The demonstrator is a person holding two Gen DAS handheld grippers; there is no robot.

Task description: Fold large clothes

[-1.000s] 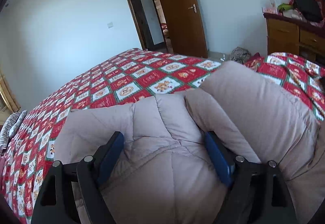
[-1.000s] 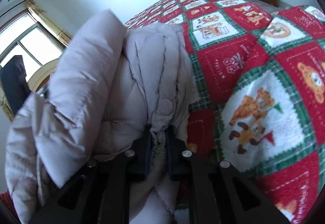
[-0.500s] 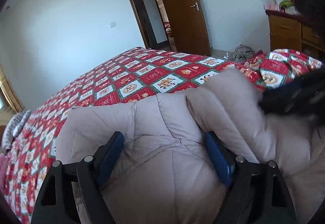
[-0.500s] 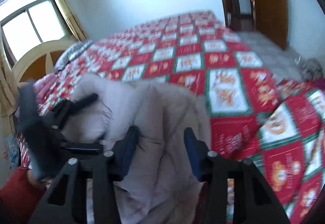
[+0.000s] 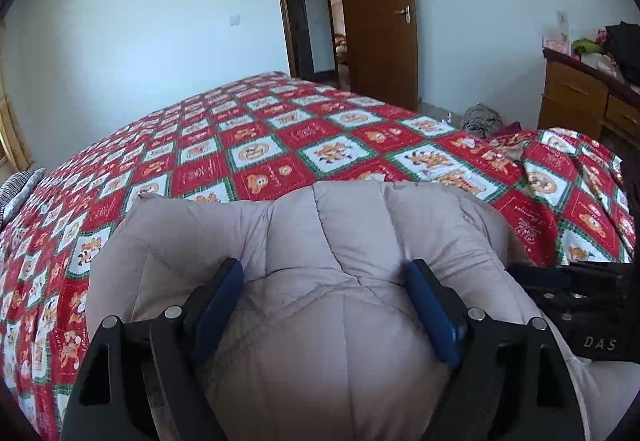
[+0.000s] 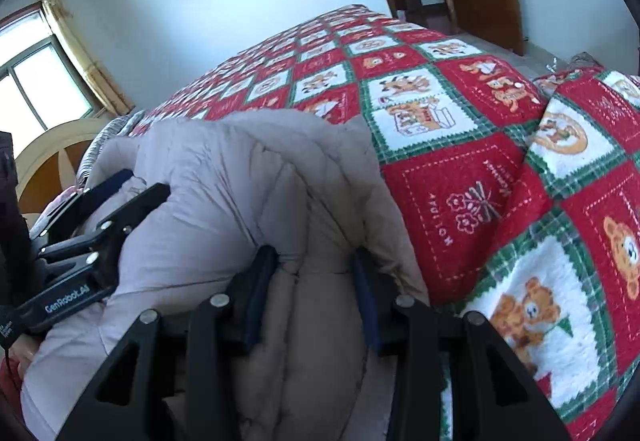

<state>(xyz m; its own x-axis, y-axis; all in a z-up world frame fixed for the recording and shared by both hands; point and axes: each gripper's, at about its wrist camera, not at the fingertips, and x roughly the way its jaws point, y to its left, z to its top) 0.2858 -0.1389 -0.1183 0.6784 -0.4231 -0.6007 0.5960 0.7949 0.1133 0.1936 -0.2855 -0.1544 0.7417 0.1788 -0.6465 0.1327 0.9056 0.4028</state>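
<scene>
A beige quilted puffer coat (image 5: 352, 241) lies bundled on the bed near its front edge; it also fills the right wrist view (image 6: 248, 177). My left gripper (image 5: 326, 273) is open, its jaws wide apart and pressed down onto the coat's padding. My right gripper (image 6: 314, 257) is open, its jaws set on either side of a ridge of the coat at its right edge. The left gripper's body shows at the left of the right wrist view (image 6: 80, 253). The right gripper's body shows at the right of the left wrist view (image 5: 580, 301).
The bed carries a red, white and green teddy-bear quilt (image 5: 280, 145). An open brown door (image 5: 380, 17) stands at the far wall. A wooden dresser (image 5: 584, 97) with clutter stands at right. A grey bundle (image 5: 480, 119) lies on the floor. A window (image 6: 36, 89) is at left.
My right gripper has let go of the coat's edge, opened, and come down beside the left gripper. The raised fold of coat has dropped flat. My left gripper stays open on the coat.
</scene>
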